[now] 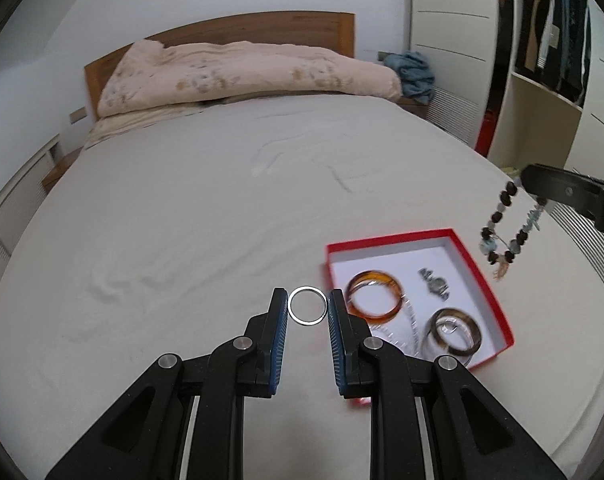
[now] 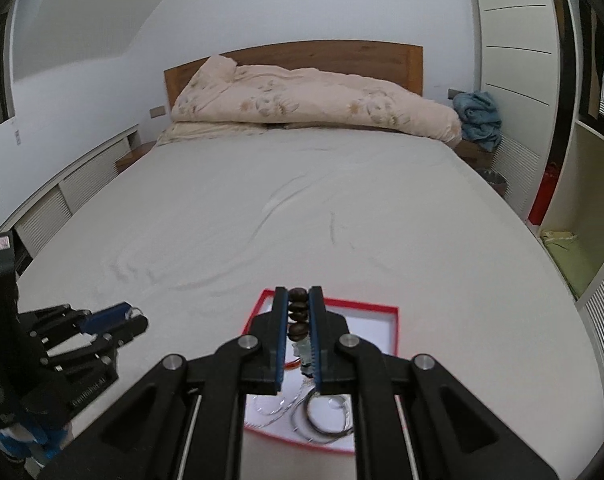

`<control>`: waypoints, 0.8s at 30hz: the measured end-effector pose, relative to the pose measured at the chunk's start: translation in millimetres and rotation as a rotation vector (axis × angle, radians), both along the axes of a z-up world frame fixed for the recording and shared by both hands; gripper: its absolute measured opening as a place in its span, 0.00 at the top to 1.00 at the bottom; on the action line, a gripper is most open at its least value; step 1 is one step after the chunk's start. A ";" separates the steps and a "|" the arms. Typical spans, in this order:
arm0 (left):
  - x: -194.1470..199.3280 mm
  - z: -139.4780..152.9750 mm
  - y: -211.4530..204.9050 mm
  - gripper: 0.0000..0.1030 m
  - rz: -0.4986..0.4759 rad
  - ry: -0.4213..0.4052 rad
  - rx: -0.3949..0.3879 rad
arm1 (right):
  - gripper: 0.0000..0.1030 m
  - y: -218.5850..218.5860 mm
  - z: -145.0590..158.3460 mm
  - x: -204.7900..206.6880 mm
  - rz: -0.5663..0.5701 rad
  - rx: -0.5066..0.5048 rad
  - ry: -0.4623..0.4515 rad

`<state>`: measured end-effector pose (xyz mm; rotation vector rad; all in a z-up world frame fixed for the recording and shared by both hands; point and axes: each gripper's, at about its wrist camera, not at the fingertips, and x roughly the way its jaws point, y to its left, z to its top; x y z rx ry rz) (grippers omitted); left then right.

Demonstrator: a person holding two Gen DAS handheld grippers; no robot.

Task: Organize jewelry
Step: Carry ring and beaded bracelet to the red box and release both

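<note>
Jewelry on a bed: left gripper (image 1: 307, 306) pinches one thin silver ring (image 1: 307, 305) beside the red box (image 1: 477, 264); right gripper (image 2: 300, 312) clamps one dark-beaded bracelet (image 1: 505, 226) above it. Two bangles (image 1: 375, 292) and one watch (image 1: 435, 283) lie inside.
</note>
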<state>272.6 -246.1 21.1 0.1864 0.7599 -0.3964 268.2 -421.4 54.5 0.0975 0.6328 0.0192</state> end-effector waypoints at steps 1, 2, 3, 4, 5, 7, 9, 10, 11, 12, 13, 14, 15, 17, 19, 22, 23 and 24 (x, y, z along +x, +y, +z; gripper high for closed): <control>3.1 -2.3 -9.0 0.80 -0.011 0.001 0.000 | 0.91 -3.9 -1.3 2.7 -0.003 0.003 -0.002; 5.4 -3.6 -14.5 0.80 -0.019 0.003 -0.001 | 0.91 -8.6 -3.5 6.1 -0.007 0.006 -0.004; 7.8 -5.2 -19.8 0.80 -0.027 0.006 -0.002 | 0.91 -12.1 -5.6 9.0 -0.010 0.010 -0.004; 10.2 -8.3 -28.0 0.80 -0.039 0.009 -0.002 | 0.91 -16.5 -9.0 11.7 -0.014 0.015 -0.004; 11.2 -10.9 -32.4 0.80 -0.046 0.011 0.000 | 0.91 -19.5 -12.4 14.1 -0.017 0.021 -0.004; 13.1 -17.4 -42.5 0.80 -0.059 0.016 0.006 | 0.91 -25.6 -21.1 18.3 -0.022 0.033 0.001; 14.1 -24.1 -50.9 0.80 -0.072 0.020 0.016 | 0.91 -31.2 -32.3 23.2 -0.028 0.045 0.010; 13.7 -27.6 -54.2 0.80 -0.078 0.021 0.023 | 0.91 -34.0 -38.3 25.5 -0.031 0.051 0.016; 13.9 -31.6 -57.8 0.80 -0.084 0.023 0.030 | 0.91 -36.1 -42.9 26.3 -0.032 0.057 0.020; 14.4 -37.0 -61.8 0.80 -0.091 0.028 0.036 | 0.91 -38.0 -48.0 28.1 -0.034 0.064 0.025; 15.5 -41.3 -63.0 0.80 -0.095 0.033 0.041 | 0.91 -40.1 -54.4 30.8 -0.037 0.070 0.032; 16.7 -44.7 -66.2 0.80 -0.097 0.038 0.046 | 0.91 -40.8 -59.6 33.8 -0.038 0.075 0.039; 17.6 -50.0 -68.5 0.80 -0.099 0.044 0.052 | 0.91 -41.9 -65.9 36.6 -0.039 0.080 0.045; 19.9 -57.7 -71.0 0.80 -0.101 0.055 0.060 | 0.91 -43.5 -75.1 40.2 -0.039 0.087 0.054; 21.3 -65.8 -73.3 0.80 -0.103 0.065 0.068 | 0.91 -44.9 -83.6 45.4 -0.039 0.095 0.063; 24.2 -76.8 -75.8 0.80 -0.105 0.082 0.074 | 0.91 -45.1 -95.9 50.5 -0.035 0.107 0.077; 24.5 -79.3 -76.5 0.80 -0.107 0.085 0.075 | 0.91 -44.8 -100.3 51.8 -0.035 0.111 0.084; 25.0 -81.6 -77.9 0.80 -0.109 0.088 0.078 | 0.91 -44.7 -104.9 52.8 -0.035 0.114 0.092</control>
